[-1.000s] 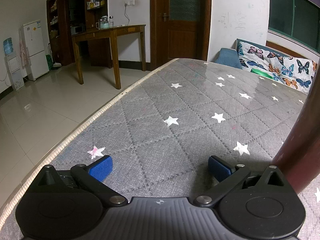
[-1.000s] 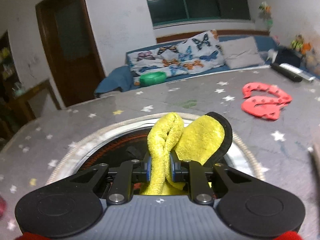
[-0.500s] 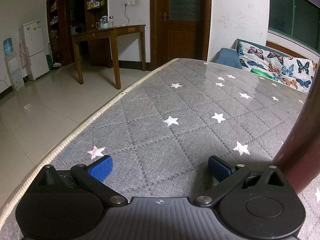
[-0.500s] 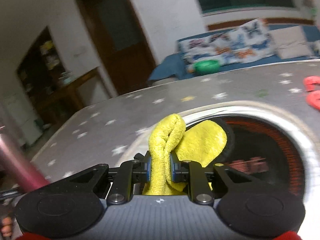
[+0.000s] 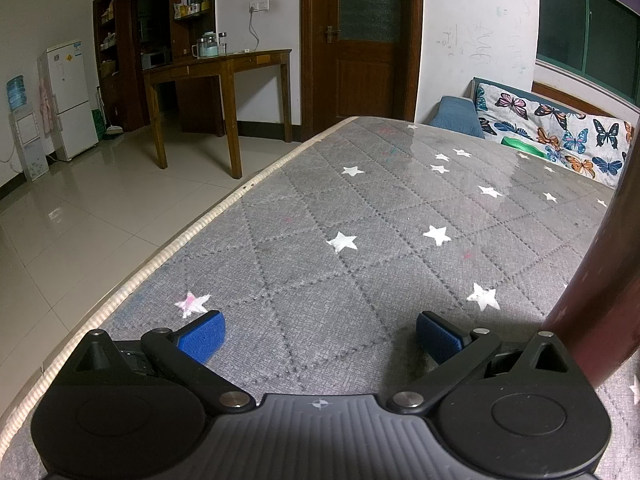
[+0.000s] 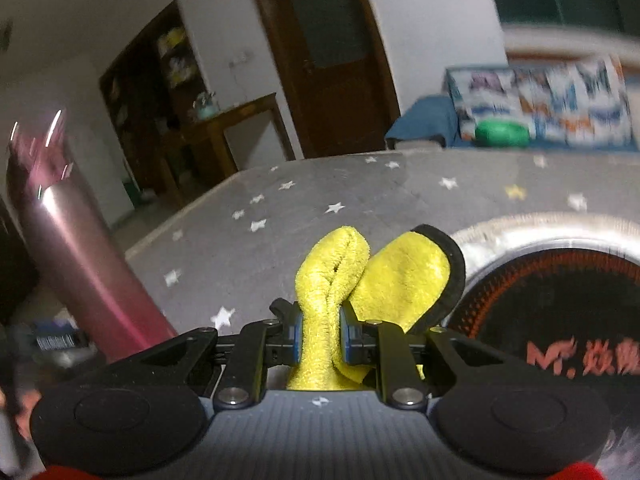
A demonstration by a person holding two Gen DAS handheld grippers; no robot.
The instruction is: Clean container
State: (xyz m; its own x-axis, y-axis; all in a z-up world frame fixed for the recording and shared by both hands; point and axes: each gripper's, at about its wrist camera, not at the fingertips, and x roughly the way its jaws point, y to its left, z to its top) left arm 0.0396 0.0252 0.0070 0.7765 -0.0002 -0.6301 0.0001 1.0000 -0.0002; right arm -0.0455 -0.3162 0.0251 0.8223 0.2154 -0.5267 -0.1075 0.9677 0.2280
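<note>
My right gripper (image 6: 320, 338) is shut on a folded yellow cloth (image 6: 400, 276) with a black edge. To its left stands a tall pink metal bottle (image 6: 80, 260), tilted in the blurred right wrist view. At the lower right lies a round black container (image 6: 580, 300) with a silvery rim and red print. In the left wrist view my left gripper (image 5: 318, 334) stands open over the grey starred table cover (image 5: 360, 208), nothing between its blue pads. The bottle's dark red side (image 5: 600, 272) rises just right of the left gripper.
The table's cream edge (image 5: 192, 232) runs along the left, with tiled floor beyond. A wooden side table (image 5: 216, 80), a brown door (image 5: 360, 40) and a white fridge (image 5: 68, 96) stand behind. A butterfly-print cushion (image 5: 560, 132) and a green bowl (image 6: 502, 132) lie past the far end.
My right gripper has swung left with the cloth: the round container slid to the right edge and the pink bottle came into view. The left gripper has stayed still.
</note>
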